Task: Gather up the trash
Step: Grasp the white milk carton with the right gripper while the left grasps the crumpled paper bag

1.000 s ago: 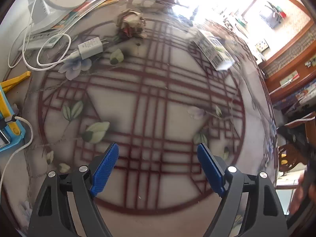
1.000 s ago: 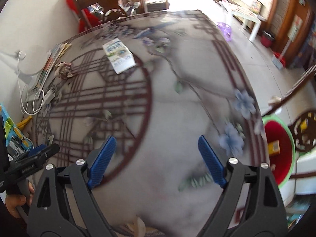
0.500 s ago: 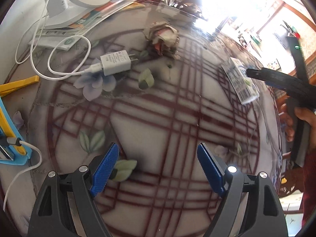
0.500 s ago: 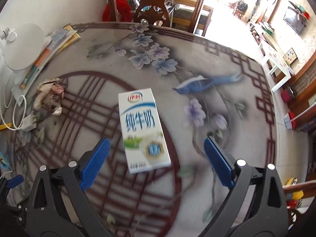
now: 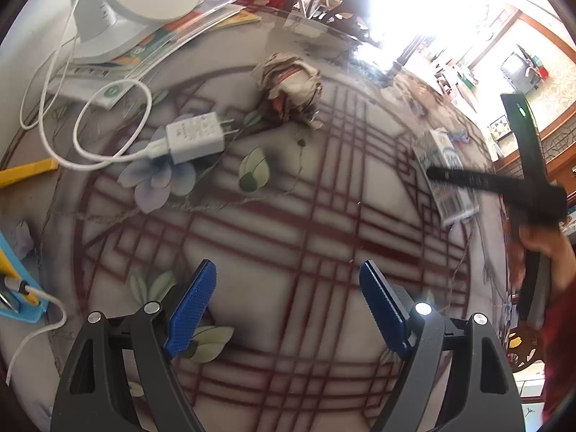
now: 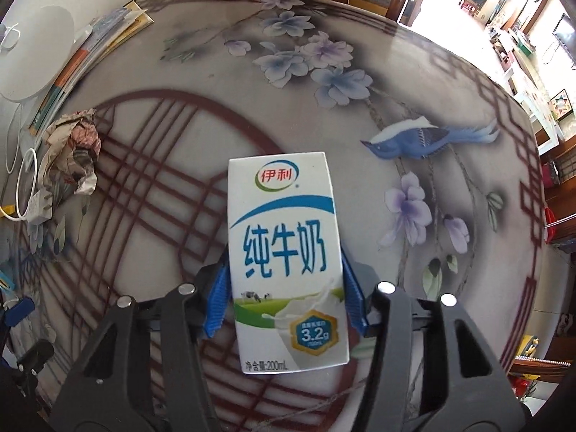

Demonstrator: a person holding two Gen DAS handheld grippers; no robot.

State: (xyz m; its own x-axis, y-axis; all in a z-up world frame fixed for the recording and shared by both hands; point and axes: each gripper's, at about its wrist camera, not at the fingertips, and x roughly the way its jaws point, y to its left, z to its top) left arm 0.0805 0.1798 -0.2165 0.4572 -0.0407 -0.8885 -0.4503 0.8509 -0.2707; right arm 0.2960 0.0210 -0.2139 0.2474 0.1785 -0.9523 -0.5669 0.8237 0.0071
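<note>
Right gripper (image 6: 284,295) jaws just closed in on the milk carton (image 6: 286,262); blue pads press both its long sides. Carton lies flat on the table (image 6: 450,115), label up, on the edge of the red lattice circle. Left gripper (image 5: 288,309) wide open, nothing between its pads, hovering over the lattice pattern. Paper wad (image 5: 289,88) sits further back, well apart from the carton, just beside a white charger (image 5: 194,138) with its looped cable. From the left view, the right gripper's black frame crosses over the carton (image 5: 444,176), a hand (image 5: 543,248) behind it.
</note>
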